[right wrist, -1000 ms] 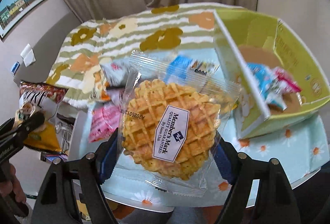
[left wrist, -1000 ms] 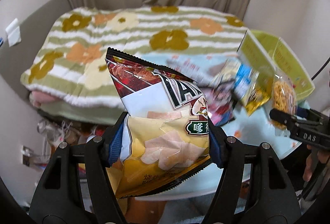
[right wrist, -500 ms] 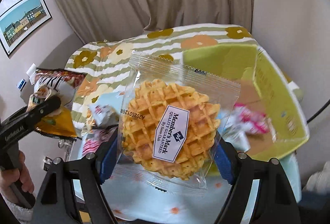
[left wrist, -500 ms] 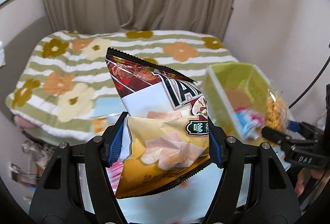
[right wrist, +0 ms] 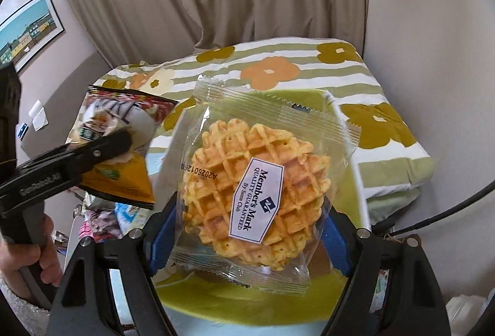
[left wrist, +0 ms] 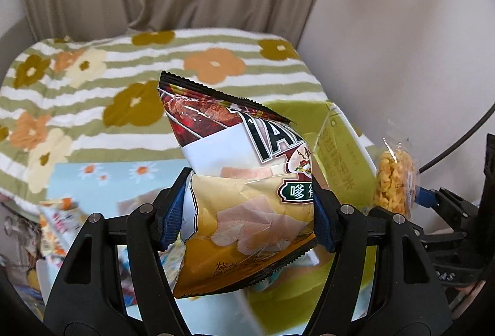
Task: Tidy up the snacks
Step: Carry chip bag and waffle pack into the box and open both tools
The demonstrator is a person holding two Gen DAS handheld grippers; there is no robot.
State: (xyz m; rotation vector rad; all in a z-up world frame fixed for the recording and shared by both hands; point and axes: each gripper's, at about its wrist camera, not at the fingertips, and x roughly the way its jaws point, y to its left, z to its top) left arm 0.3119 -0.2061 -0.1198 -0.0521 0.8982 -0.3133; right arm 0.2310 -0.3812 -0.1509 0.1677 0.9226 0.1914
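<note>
Both tongs loaded over the box, drop risk on 2 packets

My left gripper [left wrist: 249, 210] is clamped on the crinkly yellow-and-red foil chip bag [left wrist: 244, 181], pads at its middle; my right gripper [right wrist: 247, 230] pinches the clear plastic waffle packet with a white label [right wrist: 256, 181] by its side edges. The open yellow-green cardboard box [left wrist: 343, 159] sits just ahead of and below both. Risks, my guess: slick film slides out of the right pads early, puffy bag snags the box wall, or both tongs crowd each other at 1 opening.
</note>
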